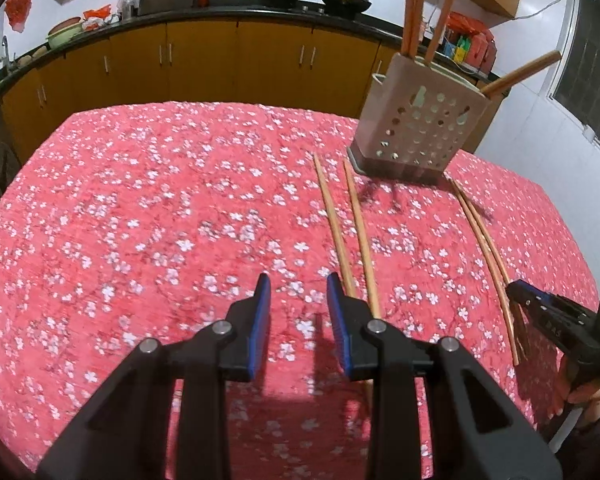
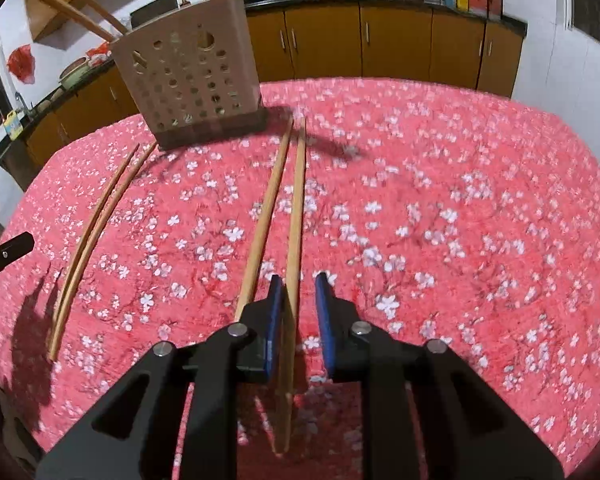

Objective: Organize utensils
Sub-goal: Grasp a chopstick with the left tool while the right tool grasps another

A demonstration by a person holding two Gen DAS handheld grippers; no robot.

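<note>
In the right wrist view the right claw (image 2: 298, 292) stands partly open just above the tabletop (image 2: 460, 208), and the right-hand chopstick (image 2: 299, 216) of the nearer pair runs straight up the frame between its blue pads (image 2: 274, 320), close against the left pad, with its butt end passing under the claw toward the bottom edge. Its long axis lines up with the fingers, tip pointing to the perforated utensil holder (image 2: 188, 76) at upper left. Its mate (image 2: 266, 216) lies just outside the left pad, nearly parallel. Nothing is gripped yet; closing here would, I judge, take one stick only.

The second pair (image 2: 96, 232) lies well left, nearer the left claw (image 1: 298, 292), which hangs wide open and empty in its own view, with those two chopsticks (image 1: 350, 236) just right of its right pad. Several chopsticks already stand in the holder (image 1: 420, 128).

The tabletop wears a red cloth with white blossoms. Behind it run orange cabinets (image 2: 396, 40) under a dark counter with woks.
</note>
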